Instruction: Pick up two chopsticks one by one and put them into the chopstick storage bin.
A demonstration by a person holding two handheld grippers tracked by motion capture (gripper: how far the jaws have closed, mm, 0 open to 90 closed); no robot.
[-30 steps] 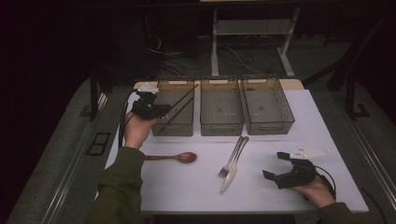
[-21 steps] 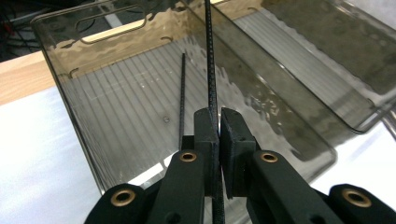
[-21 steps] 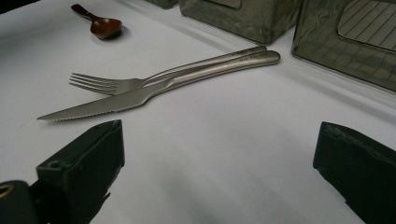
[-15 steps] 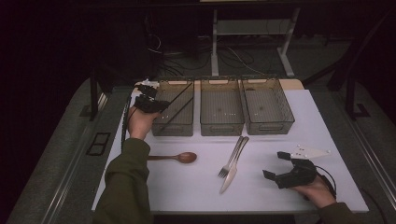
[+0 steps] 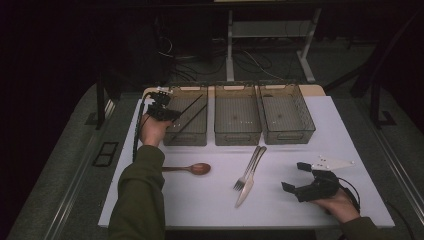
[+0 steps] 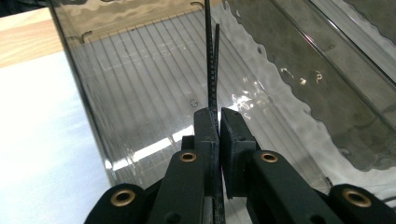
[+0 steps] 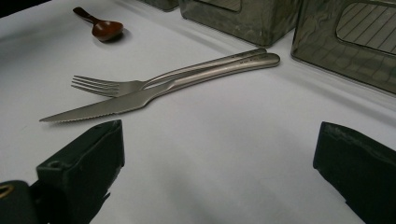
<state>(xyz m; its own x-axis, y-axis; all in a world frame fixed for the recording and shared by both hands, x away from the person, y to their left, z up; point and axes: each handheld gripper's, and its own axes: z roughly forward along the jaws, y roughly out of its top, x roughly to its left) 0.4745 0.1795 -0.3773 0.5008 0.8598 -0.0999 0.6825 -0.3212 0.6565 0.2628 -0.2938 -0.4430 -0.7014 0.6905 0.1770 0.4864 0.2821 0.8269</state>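
Your left gripper (image 5: pixel 161 111) has slid toward the left bin (image 5: pixel 186 116) and dipped, jaws clamped on the chopsticks (image 6: pixel 213 70) angled inside it; your right gripper (image 5: pixel 305 185) holds still, jaws wide apart, near the knife (image 7: pixel 154 95) and fork (image 7: pixel 112 86)

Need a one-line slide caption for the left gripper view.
Left gripper shut on a pair of black chopsticks, holding them over the clear left bin.
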